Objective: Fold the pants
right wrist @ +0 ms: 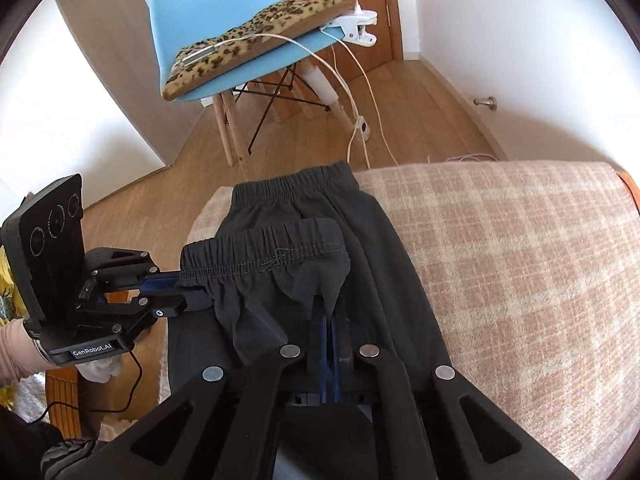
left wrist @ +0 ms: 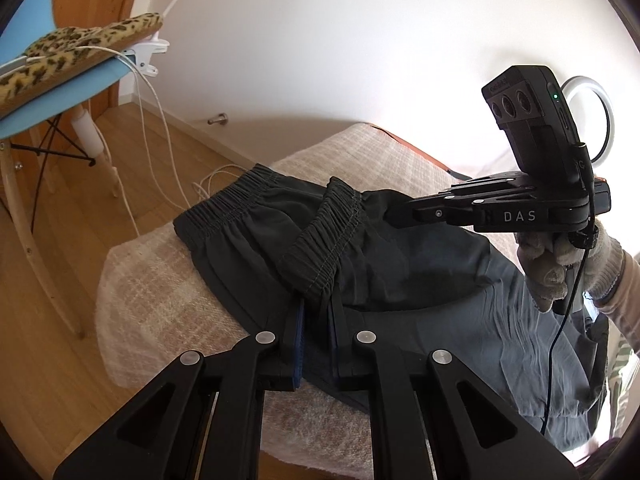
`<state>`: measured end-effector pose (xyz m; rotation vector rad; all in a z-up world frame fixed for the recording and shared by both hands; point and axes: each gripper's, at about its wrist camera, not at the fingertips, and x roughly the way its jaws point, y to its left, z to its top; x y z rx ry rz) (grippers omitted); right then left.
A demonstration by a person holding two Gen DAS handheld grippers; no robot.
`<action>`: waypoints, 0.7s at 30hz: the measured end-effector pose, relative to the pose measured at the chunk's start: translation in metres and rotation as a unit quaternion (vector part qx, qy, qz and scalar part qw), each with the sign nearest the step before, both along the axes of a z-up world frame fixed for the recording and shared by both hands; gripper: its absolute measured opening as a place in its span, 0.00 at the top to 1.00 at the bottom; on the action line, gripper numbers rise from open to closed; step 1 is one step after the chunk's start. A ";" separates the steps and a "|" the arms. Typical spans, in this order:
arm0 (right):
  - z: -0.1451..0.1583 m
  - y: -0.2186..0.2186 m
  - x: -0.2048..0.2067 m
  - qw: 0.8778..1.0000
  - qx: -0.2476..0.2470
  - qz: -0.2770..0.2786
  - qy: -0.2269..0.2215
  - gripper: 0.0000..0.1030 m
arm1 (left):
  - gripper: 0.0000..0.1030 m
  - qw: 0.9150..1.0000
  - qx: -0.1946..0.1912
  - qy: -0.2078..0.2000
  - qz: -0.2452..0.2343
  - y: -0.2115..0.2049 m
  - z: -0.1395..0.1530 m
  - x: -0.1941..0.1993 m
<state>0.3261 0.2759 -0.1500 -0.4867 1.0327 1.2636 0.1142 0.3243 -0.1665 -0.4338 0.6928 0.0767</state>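
Black pants (left wrist: 256,248) with an elastic waistband (left wrist: 320,232) lie on a beige plaid blanket (left wrist: 152,292). One waistband edge is lifted and folded back over the rest. My left gripper (left wrist: 318,312) is shut on that lifted edge of the pants. In the right wrist view the left gripper (right wrist: 196,288) comes in from the left, clamped on the waistband end. My right gripper (right wrist: 329,316) is shut on a pinch of the pants (right wrist: 384,264) at the other end of the lifted edge. In the left wrist view the right gripper (left wrist: 388,210), held by a gloved hand (left wrist: 560,264), has its tips buried in the cloth.
A blue chair (right wrist: 224,40) with a leopard-print cushion (right wrist: 260,28) stands on the wooden floor beyond the blanket's far edge. A white clip (right wrist: 356,26) and white cables (right wrist: 360,92) hang from it. A ring light (left wrist: 588,120) stands at the right by the wall.
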 end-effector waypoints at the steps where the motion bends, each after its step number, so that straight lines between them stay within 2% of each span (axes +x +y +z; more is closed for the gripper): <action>1: 0.004 0.002 0.001 1.000 0.009 -0.007 -0.002 1.00 | 0.92 1.000 0.000 0.000 0.002 0.005 0.002 0.001; 4: 0.014 0.012 0.003 0.999 0.029 -0.021 -0.016 1.00 | 0.93 1.000 0.004 0.002 0.011 0.019 0.008 0.005; 11: 0.015 0.047 0.014 0.998 0.033 -0.051 -0.034 1.00 | 0.93 0.999 0.023 0.020 0.020 0.044 0.010 0.018; 19: -0.010 0.071 0.019 0.997 0.004 -0.070 -0.034 1.00 | 0.93 0.998 0.017 0.054 0.022 0.046 -0.009 0.020; 21: -0.013 0.068 0.018 0.996 0.005 -0.078 -0.035 0.94 | 0.90 0.998 0.017 0.058 0.023 0.047 -0.007 0.021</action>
